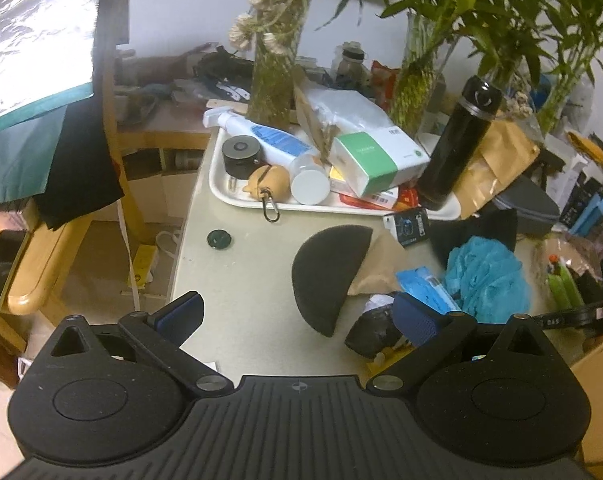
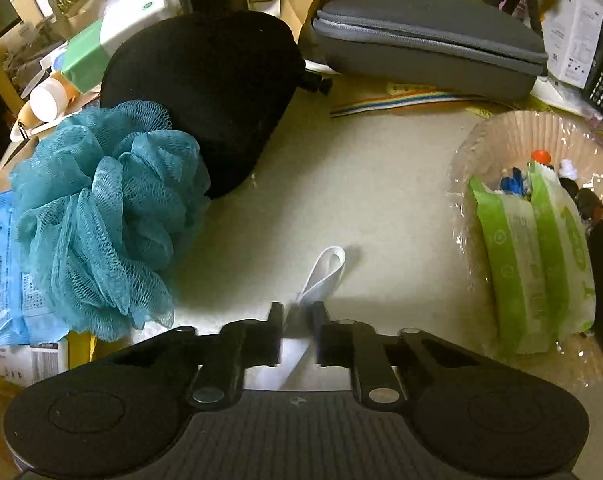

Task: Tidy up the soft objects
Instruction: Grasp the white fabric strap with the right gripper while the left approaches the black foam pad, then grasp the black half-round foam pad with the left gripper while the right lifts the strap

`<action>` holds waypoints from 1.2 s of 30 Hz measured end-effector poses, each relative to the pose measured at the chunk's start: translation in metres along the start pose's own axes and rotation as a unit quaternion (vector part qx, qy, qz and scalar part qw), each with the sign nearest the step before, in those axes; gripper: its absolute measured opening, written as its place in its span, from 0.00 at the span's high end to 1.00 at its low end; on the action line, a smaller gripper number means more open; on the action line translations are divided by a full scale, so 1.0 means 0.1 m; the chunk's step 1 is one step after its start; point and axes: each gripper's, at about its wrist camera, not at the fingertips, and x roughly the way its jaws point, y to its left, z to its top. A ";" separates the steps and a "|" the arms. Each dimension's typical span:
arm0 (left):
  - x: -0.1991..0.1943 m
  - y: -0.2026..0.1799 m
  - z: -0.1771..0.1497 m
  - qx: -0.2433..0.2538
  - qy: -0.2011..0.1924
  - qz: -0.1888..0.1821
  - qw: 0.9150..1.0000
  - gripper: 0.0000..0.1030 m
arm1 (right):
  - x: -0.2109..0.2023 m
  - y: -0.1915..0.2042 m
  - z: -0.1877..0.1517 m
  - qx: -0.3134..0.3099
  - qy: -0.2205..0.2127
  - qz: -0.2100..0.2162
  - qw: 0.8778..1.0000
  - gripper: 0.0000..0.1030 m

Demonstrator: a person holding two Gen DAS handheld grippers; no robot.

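Observation:
In the left wrist view my left gripper [image 1: 297, 312] hangs open over the pale table, nothing between its blue pads. Just ahead of it lies a black half-round foam pad [image 1: 329, 268], with a teal mesh bath pouf [image 1: 485, 276] to the right. The right wrist view shows the same pouf [image 2: 101, 216] at the left, leaning against a black soft cushion [image 2: 205, 92]. My right gripper [image 2: 299, 320] points steeply down, its jaws nearly together on a white ribbon loop [image 2: 325, 272] that lies flat on the table. Whether the ribbon joins the pouf is hidden.
A white tray [image 1: 237, 196] holds bottles, boxes and a black flask [image 1: 457, 148]. A grey zip case [image 2: 425, 40] lies at the back, and a paper bowl [image 2: 513, 132] with green packets sits at the right. A blue packet [image 2: 1, 272] lies under the pouf. The table edge [image 1: 181, 252] drops off at the left.

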 end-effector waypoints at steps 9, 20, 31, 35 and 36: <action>0.24 -0.03 0.09 0.025 0.009 -0.022 0.999 0.00 | -0.51 -0.05 -0.03 -0.001 -0.082 0.011 0.997 0.96; 0.76 -0.13 0.13 0.104 0.009 -0.003 0.995 0.00 | -0.86 -0.19 -0.16 0.039 -0.124 0.039 0.991 0.95; 1.36 -0.14 0.11 0.102 0.048 -0.034 0.993 0.06 | -0.92 -0.25 -0.12 0.042 -0.143 0.048 0.988 0.95; 1.48 -0.16 0.11 0.101 0.059 -0.044 0.992 0.14 | -0.92 -0.27 -0.13 0.038 -0.145 0.047 0.988 0.95; 1.50 -0.15 0.11 0.100 0.059 -0.046 0.992 0.15 | -0.93 -0.27 -0.13 0.037 -0.145 0.048 0.988 0.95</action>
